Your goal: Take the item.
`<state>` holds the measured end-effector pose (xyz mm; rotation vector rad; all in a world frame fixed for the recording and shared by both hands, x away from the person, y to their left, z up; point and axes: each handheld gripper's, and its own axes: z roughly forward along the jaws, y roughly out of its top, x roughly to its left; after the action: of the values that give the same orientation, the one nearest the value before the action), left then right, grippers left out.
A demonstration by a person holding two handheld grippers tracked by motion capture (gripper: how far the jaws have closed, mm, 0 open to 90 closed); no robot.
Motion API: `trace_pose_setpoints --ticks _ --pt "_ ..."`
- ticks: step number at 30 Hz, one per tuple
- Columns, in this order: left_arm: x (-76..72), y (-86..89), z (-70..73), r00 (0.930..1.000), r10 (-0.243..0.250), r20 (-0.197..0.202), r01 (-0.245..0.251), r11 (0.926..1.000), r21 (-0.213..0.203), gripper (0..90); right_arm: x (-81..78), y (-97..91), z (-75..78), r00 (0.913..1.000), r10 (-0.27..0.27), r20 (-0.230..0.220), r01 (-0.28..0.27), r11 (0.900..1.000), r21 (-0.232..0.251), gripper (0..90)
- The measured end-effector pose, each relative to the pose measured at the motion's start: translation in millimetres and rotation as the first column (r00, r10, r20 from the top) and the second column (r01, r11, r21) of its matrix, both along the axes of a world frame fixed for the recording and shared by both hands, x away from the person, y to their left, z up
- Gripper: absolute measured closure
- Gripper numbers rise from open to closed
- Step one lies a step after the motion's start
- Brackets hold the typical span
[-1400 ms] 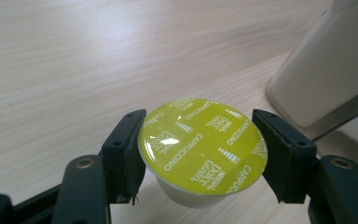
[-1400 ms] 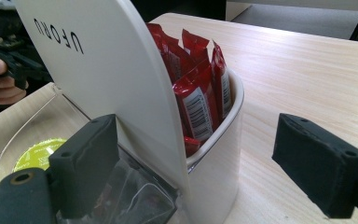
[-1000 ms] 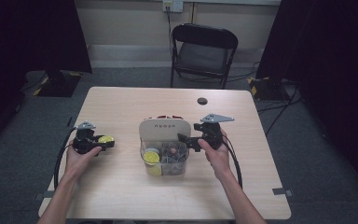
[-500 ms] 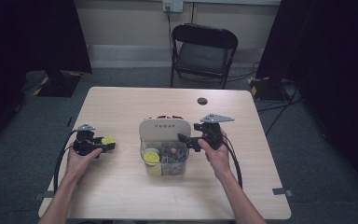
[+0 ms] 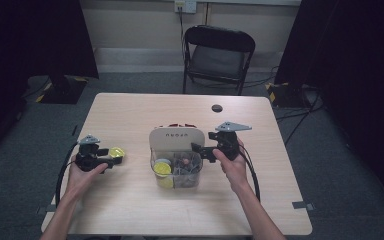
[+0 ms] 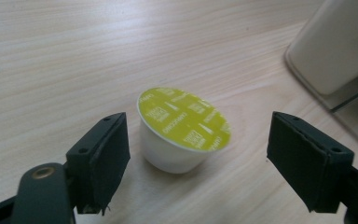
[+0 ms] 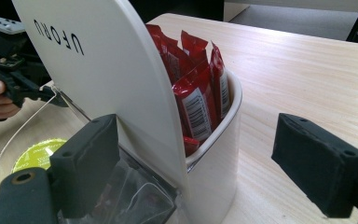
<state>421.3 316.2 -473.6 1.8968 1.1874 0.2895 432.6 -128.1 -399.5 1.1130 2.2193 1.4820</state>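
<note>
On the wooden table [image 5: 130,210] stands a white organizer [image 5: 176,141] with red sachets [image 7: 200,93] in its rear pocket. The right gripper [image 5: 199,149] sits at the organizer's right side, jaws apart around its wall without pressing. The left gripper [image 5: 116,161] (its jaws have just been opening) stands spread around a yellow-lidded capsule [image 6: 182,128], which rests free on the table.

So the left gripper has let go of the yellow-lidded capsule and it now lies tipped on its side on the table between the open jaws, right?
Not quite. The capsule is not on its side: the left gripper view shows it standing upright on its white cup, yellow lid on top. The rest holds: it sits on the table between the jaws of the left gripper, which have just been opening and touch neither side of it.
</note>
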Motion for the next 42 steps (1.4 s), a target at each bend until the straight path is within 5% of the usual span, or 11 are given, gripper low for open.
trace_pose_setpoints --ticks 2,8,13,26,35,40,42 --pt "-6.0 -3.2 3.2 0.9999 -0.008 0.015 0.008 0.9999 -0.006 20.3 0.2 -0.6 0.5 1.0000 0.002 0.000 -0.002 1.0000 0.001 14.0" --pt "-23.7 -16.9 9.2 0.9981 -0.056 0.024 0.055 0.9958 0.074 20.4 -0.3 -1.1 1.3 1.0000 -0.001 0.002 0.001 1.0000 0.003 14.2" --pt "-38.8 -20.8 14.2 0.9957 -0.084 0.039 0.081 0.9937 0.077 21.7 -0.2 -1.4 1.5 1.0000 -0.003 0.003 0.003 1.0000 0.004 14.2" --pt "-45.0 -39.8 -6.1 0.9898 -0.143 0.008 0.141 0.9859 0.090 27.1 -1.4 -0.4 2.8 0.9999 -0.004 0.015 0.004 1.0000 -0.007 15.5" --pt "-45.7 -56.1 -18.4 0.9812 -0.192 -0.025 0.193 0.9639 0.183 24.0 -3.9 1.1 10.3 0.9995 -0.005 0.030 0.006 0.9998 -0.019 19.5" --pt "-50.9 -59.6 -27.6 0.9835 -0.165 0.073 0.144 0.9618 0.233 21.1 -5.6 3.8 18.0 0.9991 0.014 0.039 -0.014 0.9999 -0.009 22.1" --pt "-50.9 -58.1 -27.8 0.9869 -0.147 0.068 0.128 0.9662 0.224 19.0 -5.3 5.0 21.3 0.9990 0.025 0.037 -0.025 0.9997 -0.001 25.5"
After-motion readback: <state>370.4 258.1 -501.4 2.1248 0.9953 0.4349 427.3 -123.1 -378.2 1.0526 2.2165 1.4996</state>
